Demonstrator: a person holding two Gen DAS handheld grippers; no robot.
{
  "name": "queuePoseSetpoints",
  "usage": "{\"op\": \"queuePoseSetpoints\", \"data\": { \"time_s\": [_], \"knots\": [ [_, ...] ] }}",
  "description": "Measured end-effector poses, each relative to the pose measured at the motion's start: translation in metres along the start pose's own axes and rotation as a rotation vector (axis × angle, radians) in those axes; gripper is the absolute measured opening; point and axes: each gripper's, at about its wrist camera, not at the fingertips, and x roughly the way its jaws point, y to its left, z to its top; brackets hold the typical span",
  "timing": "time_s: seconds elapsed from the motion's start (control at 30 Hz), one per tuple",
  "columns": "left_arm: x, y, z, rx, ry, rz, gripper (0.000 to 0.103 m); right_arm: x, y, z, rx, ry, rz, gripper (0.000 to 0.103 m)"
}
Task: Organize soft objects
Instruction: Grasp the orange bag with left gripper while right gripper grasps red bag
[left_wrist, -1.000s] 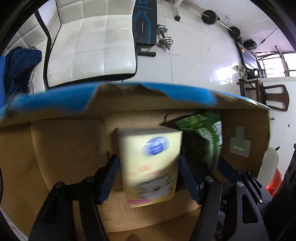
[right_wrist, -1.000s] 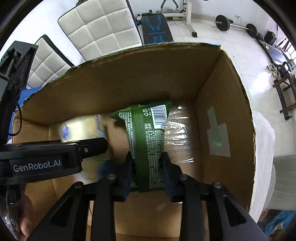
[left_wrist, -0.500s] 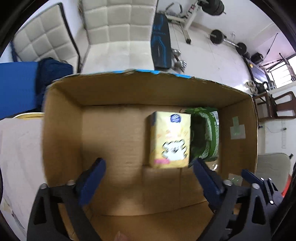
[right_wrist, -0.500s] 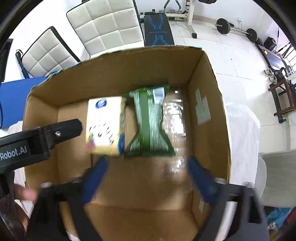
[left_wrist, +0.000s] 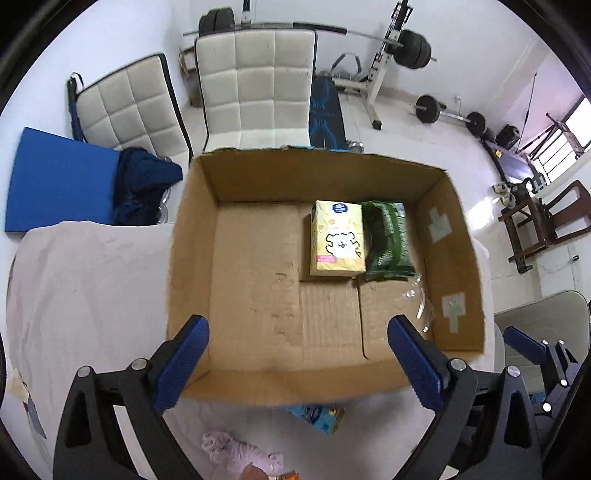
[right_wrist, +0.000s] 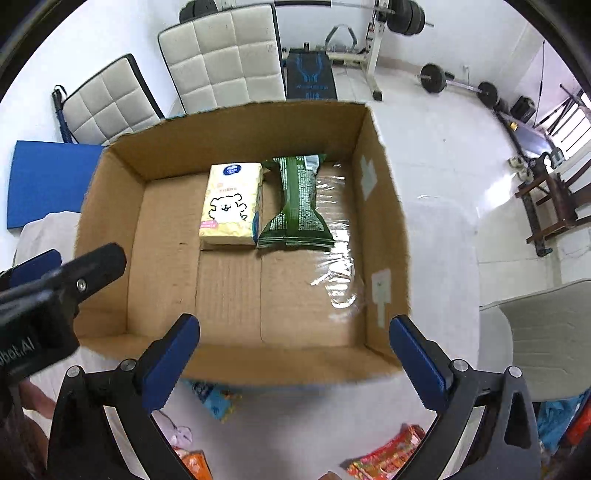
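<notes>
A cardboard box (left_wrist: 192, 258) (right_wrist: 384, 206) stands on the white-covered table. Inside it a yellow tissue pack (left_wrist: 338, 240) (right_wrist: 231, 205) with a white bear drawing lies flat, a green packet (left_wrist: 388, 240) (right_wrist: 297, 206) right beside it and clear plastic wrap (right_wrist: 338, 266) further right. My left gripper (left_wrist: 297, 356) hangs open above the box's near edge with nothing between its blue pads. My right gripper (right_wrist: 293, 354) is open and empty too, above the box's near wall. Part of the left gripper's body (right_wrist: 48, 295) shows at the left of the right wrist view.
On the table in front of the box lie a blue packet (left_wrist: 317, 417) (right_wrist: 214, 400), a pink soft thing (left_wrist: 240, 452) and red and orange snack packs (right_wrist: 384, 458). White padded chairs (left_wrist: 255, 85), a blue mat (left_wrist: 59, 184) and weight gear (left_wrist: 410, 48) stand behind the table.
Both grippers let go: the left released the yellow pack, the right the green packet, both now lying in the box. Both grippers opened wide and rose up and back out of the box.
</notes>
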Motion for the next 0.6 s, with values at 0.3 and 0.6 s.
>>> {"op": "queuePoseSetpoints", "data": {
  "time_s": [0.3,0.6],
  "knots": [
    [-0.066,-0.007,-0.03,0.005,-0.087,-0.004,0.099,-0.076,0.002,-0.035,-0.014,-0.099,0.017,0.103],
    [-0.081,0.016,-0.09,-0.117,-0.033,0.017,0.099,-0.103,-0.031,-0.082,0.087,-0.047,0.069,0.103]
  ]
}}
